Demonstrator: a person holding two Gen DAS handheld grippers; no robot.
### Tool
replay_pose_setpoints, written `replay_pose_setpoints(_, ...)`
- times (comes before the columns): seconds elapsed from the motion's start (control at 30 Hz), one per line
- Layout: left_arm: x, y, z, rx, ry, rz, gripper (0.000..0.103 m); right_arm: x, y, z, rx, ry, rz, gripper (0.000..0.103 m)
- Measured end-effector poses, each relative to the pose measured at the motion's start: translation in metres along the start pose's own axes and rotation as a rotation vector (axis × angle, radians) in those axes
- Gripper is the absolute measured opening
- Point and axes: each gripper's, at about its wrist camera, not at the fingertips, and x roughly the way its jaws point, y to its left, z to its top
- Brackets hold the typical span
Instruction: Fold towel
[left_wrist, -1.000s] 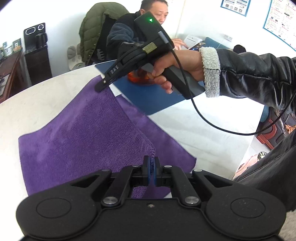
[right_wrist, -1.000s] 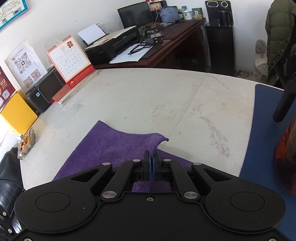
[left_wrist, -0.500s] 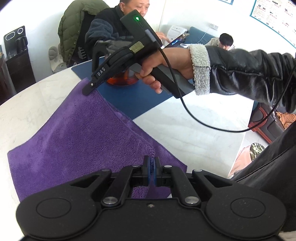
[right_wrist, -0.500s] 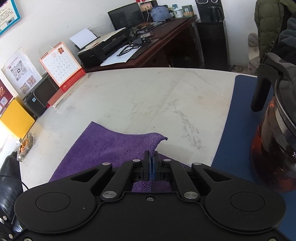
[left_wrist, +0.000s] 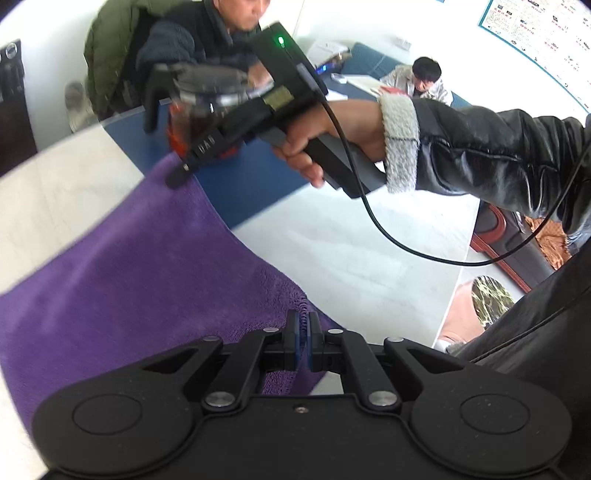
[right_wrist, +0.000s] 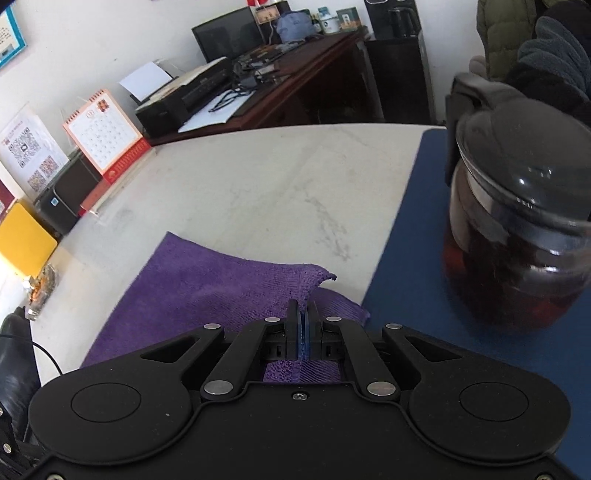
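Note:
A purple towel (left_wrist: 122, 280) lies folded over itself on the pale table, its upper layer lifted at two corners. My left gripper (left_wrist: 303, 325) is shut on the near corner, whose stitched edge shows between the blue pads. In the left wrist view the right gripper (left_wrist: 175, 179), held in a hand with a black sleeve, pinches the far corner beside the blue mat. Seen from the right wrist, the right gripper (right_wrist: 303, 317) is shut on the towel (right_wrist: 221, 288), and the corner tip sticks up past the fingers.
A glass teapot of dark tea (right_wrist: 517, 229) stands on a blue mat (right_wrist: 406, 251) just right of the towel's far edge. A seated person (left_wrist: 192, 44) is at the table's far side. A calendar (right_wrist: 105, 131) and a printer (right_wrist: 177, 103) line the wall side.
Both grippers have carried their towel corners across the table toward the blue mat and the teapot, which now looms much closer. The lifted layer covers more of the lower one. Both grips unchanged.

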Motion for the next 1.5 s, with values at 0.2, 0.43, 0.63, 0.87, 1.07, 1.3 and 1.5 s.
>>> replay_pose_setpoints(0.2, 0.019, 0.004, -0.004, -0.004, 0.053, -0.023, 0.003, 0.014, -0.004, -0.007, -0.022, 0.026, -0.034, 0.002)
replay_pose_setpoints(0.43, 0.04, -0.003, 0.004, 0.008, 0.076, -0.052, 0.003, 0.025, 0.001, -0.005, -0.096, 0.033, -0.073, 0.002)
replay_pose_setpoints(0.63, 0.06, -0.008, 0.004, 0.008, 0.101, -0.072, 0.003, 0.036, 0.0, -0.012, -0.148, 0.043, -0.115, 0.002)
replay_pose_setpoints(0.87, 0.07, -0.012, 0.001, 0.01, 0.113, -0.063, 0.005, 0.036, 0.008, -0.017, -0.211, 0.017, -0.151, 0.003)
replay_pose_setpoints(1.07, 0.07, -0.034, -0.004, 0.116, 0.088, -0.029, 0.016, 0.03, 0.012, -0.022, -0.233, -0.016, -0.211, 0.018)
replay_pose_setpoints(1.3, 0.061, -0.057, -0.017, 0.216, 0.053, -0.034, 0.021, 0.012, 0.018, -0.029, -0.214, -0.105, -0.287, 0.041)
replay_pose_setpoints(1.5, 0.019, -0.054, -0.033, 0.229, -0.019, 0.017, 0.021, -0.026, 0.039, -0.043, -0.172, -0.228, -0.283, 0.042)
